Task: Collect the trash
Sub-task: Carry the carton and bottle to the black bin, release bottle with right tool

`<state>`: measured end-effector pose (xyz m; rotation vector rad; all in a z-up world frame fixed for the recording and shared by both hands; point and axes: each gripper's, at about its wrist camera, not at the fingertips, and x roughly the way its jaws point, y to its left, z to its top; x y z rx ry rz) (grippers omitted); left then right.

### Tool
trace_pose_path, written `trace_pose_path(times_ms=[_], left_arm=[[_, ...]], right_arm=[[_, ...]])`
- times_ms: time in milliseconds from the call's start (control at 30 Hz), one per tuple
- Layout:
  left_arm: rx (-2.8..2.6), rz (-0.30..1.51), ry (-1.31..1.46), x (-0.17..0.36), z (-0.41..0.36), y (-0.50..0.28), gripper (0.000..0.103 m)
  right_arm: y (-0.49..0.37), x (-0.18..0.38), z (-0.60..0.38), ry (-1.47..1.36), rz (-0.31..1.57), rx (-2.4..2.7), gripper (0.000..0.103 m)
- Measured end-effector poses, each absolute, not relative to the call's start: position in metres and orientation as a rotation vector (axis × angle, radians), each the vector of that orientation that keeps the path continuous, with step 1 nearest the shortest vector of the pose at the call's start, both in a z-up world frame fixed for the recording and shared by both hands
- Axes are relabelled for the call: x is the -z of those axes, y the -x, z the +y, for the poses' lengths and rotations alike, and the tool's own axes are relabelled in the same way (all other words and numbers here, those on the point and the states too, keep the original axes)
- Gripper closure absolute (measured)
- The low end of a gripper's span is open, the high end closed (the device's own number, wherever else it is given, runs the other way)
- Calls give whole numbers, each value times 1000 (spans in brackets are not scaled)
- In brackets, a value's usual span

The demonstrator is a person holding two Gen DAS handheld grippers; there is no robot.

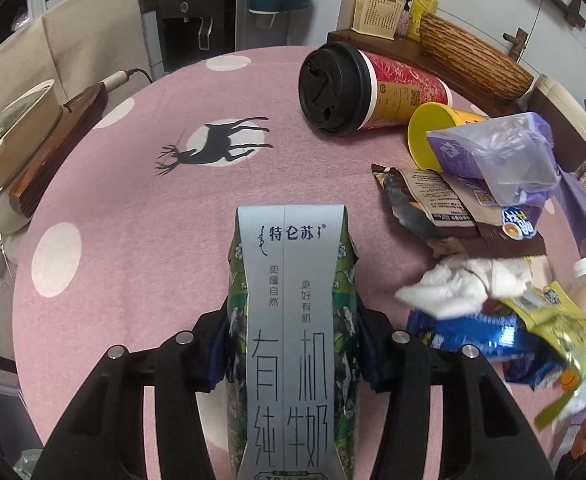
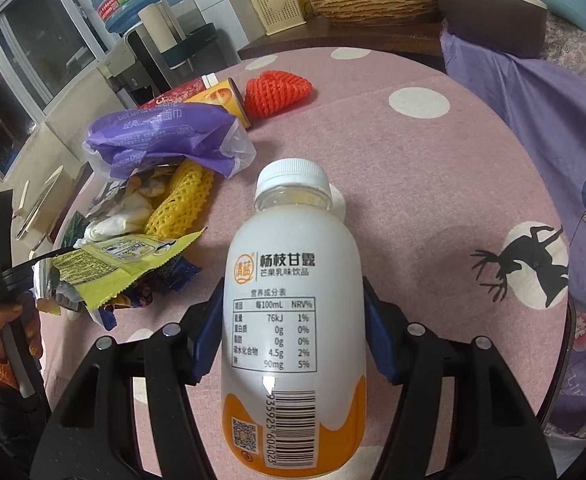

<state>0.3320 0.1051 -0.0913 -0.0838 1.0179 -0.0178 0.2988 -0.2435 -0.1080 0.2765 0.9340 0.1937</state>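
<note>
right gripper [image 2: 293, 332] fingers [image 2: 207, 336] clamp white drink bottle [image 2: 293, 300], cap pointing far. wrapper pile [image 2: 133, 220] left on pink tabletop [image 2: 413, 184]; red foam net [image 2: 279, 94] far.

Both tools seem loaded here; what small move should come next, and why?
Probably lift both away toward a bin, none of which is in view. The left tool is shut on the milk carton, the right tool on the drink bottle, so neither can take the wrappers left on the pink tablecloth.

left tool [image 1: 291, 344] clamped, right tool [image 2: 293, 336] clamped
</note>
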Motion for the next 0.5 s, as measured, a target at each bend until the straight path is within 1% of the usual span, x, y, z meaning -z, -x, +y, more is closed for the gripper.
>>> trace_pose_path(times_ms=[267,500], left_arm=[[26,925,136,79,118,-280,52],[55,835,163,64,109,-232,52]], right_arm=[[-277,103,-249,-257,853,-157,41],[-249,102,-259,-264,795,-146,41]])
